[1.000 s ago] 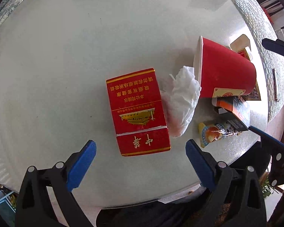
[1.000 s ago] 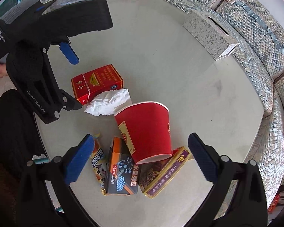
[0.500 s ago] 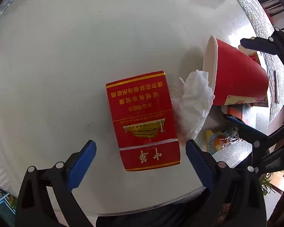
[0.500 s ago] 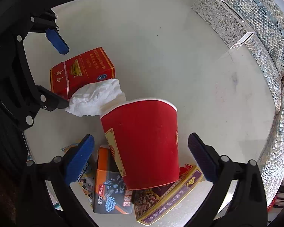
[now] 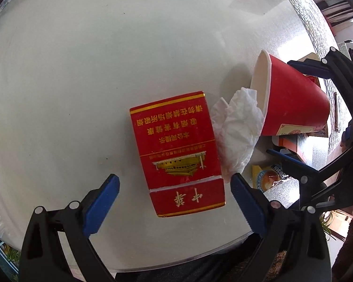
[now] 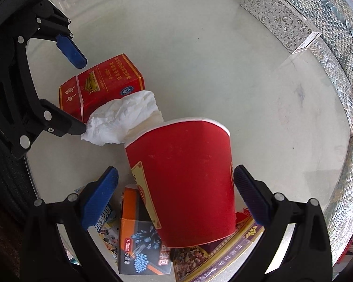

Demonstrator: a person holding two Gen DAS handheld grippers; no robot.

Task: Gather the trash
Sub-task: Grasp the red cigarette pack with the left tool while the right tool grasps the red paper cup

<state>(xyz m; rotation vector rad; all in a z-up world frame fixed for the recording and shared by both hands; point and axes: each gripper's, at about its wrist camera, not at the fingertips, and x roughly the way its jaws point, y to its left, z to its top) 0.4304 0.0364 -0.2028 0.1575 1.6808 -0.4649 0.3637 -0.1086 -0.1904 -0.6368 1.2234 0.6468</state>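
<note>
left claw is spread wide, gripping nothing, its blue pads straddling the near end of the red pack that lies flat on the table; from the right wrist view one finger tip looks to be at or touching the tissue, can't confirm contact. right claw is also wide open and empty, pads flanking the lower half of the red cup with a gap on both sides. cup lies tipped on its side, base propped on the dark box and a flat printed packet, mouth facing the pack, tissue spilling from its rim, so it reads as the bin for the litter. yellow wrapper sits beside the box. my read: right claw steadies the cup, left takes the pack.
</note>
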